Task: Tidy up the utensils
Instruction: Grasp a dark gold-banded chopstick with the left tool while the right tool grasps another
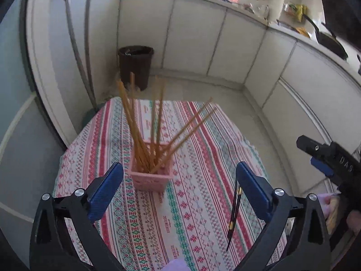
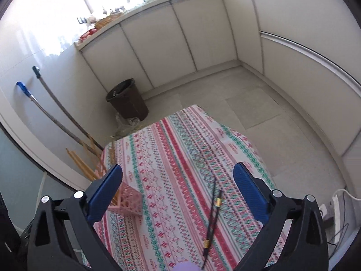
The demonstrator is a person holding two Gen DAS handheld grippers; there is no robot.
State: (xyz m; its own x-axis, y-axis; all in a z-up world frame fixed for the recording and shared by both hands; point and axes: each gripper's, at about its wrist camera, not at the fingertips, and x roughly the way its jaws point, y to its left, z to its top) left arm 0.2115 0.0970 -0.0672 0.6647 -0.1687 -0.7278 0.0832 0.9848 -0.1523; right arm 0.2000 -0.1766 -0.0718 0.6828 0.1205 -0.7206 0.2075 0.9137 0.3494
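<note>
Standing wide open and empty, both the left tongs point(image 1: 179, 186) and right tongs point(image 2: 178, 187) hover over the bench point(image 1: 198, 214); wooden chopsticks point(image 1: 144, 124) fill the pink basket point(image 1: 151, 180), black chopsticks point(image 2: 213, 216) lie beside.

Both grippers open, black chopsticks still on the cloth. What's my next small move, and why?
Probably lower the right gripper onto the black chopsticks and close. They lie loose on the tablecloth between its open, empty jaws, while the wooden chopsticks already stand in the pink basket.
</note>
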